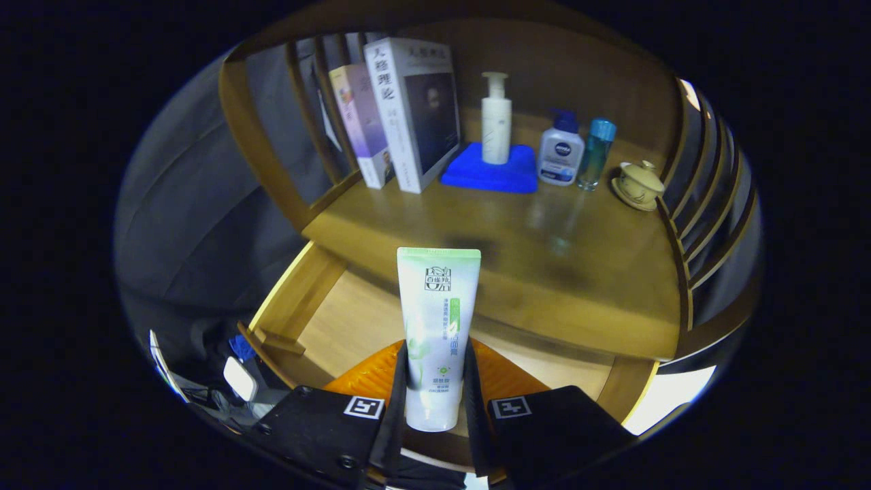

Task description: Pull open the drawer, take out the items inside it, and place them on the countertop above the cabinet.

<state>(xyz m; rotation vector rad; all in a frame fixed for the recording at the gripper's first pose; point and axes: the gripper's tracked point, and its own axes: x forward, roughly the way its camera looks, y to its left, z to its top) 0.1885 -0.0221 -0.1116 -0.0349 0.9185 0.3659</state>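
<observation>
I had the gripper [435,391] clamped on the white and green tube [435,333], both fingers [398,388] pressing its lower half from either side, so the tube sat squarely between them with its cap end down near their roots. Its long axis ran along the fingers, nearly upright in my view, and the flat crimped green end pointed forward and up, away from me, toward the countertop [544,272]. The tube hung over the open drawer [354,320], just short of the countertop's front edge. Beyond the tube on the countertop I saw two books [401,112] standing to its left, a blue cloth [490,173] straight behind it with a white pump bottle [496,122] on top, then a white bottle with a blue cap [561,153], a slim blue-green bottle [597,153] and a lidded cup on a saucer [638,184] further right.
</observation>
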